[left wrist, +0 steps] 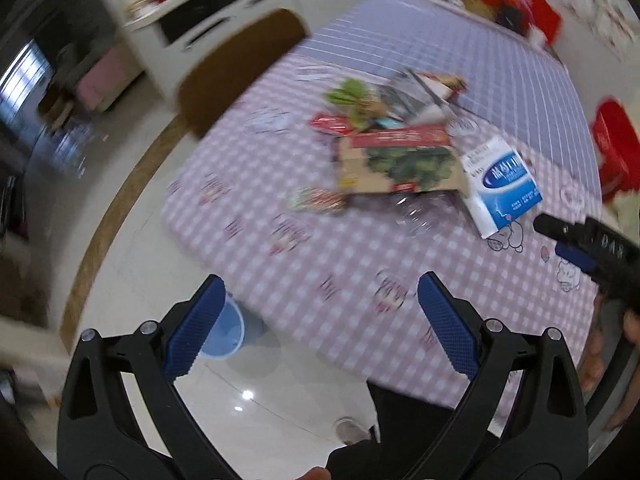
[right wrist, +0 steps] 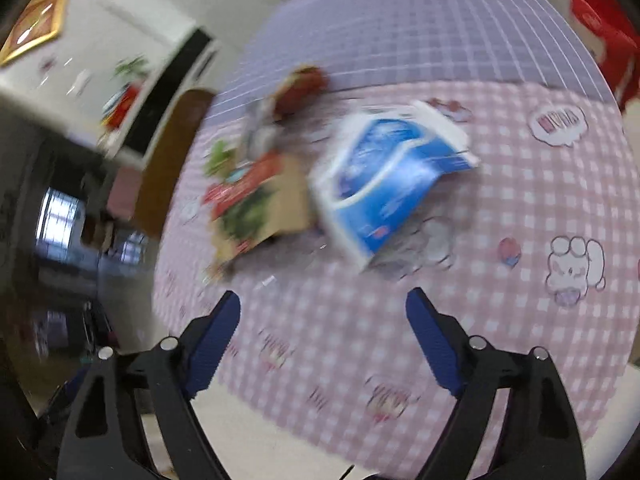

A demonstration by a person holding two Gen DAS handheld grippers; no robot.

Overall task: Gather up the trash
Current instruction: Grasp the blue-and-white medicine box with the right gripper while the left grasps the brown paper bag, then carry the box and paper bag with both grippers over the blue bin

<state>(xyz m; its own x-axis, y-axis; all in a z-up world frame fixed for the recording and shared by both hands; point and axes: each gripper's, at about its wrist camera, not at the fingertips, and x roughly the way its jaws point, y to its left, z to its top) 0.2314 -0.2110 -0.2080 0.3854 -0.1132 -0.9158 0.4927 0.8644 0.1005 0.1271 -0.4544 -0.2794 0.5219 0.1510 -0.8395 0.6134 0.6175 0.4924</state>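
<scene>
Nearest the lens, the left gripper [left wrist: 318, 322] has its blue fingers [left wrist: 196, 324] spread wide with nothing between them, poised over the near edge of the desk [left wrist: 340, 264]. That desk, under a pink checked cloth, is the largest item and the landmark for what follows.

Trash lies in a heap at the middle of the desk. Its biggest piece is a brown carton [left wrist: 396, 164] printed with green leaves, lying flat. Touching the carton's right side is a blue and white box [left wrist: 502, 188], tilted against the heap. Just in front of the carton lies a clear crumpled plastic bottle [left wrist: 424, 212], and to the carton's left a small red and green wrapper [left wrist: 316, 199]. Behind the carton are smaller packets; both views are smeared, so their kind cannot be told.

Off the desk's near left corner, on the floor, stands a pale blue bin [left wrist: 224, 336].

The right gripper [right wrist: 324, 330] is likewise released and empty, aimed towards the blue and white box but well short of it.

Judged step: approach, nothing yet collected. The next move calls for bringing one gripper down around the box's free edge, closing on it, then carrying it to the bin.
</scene>
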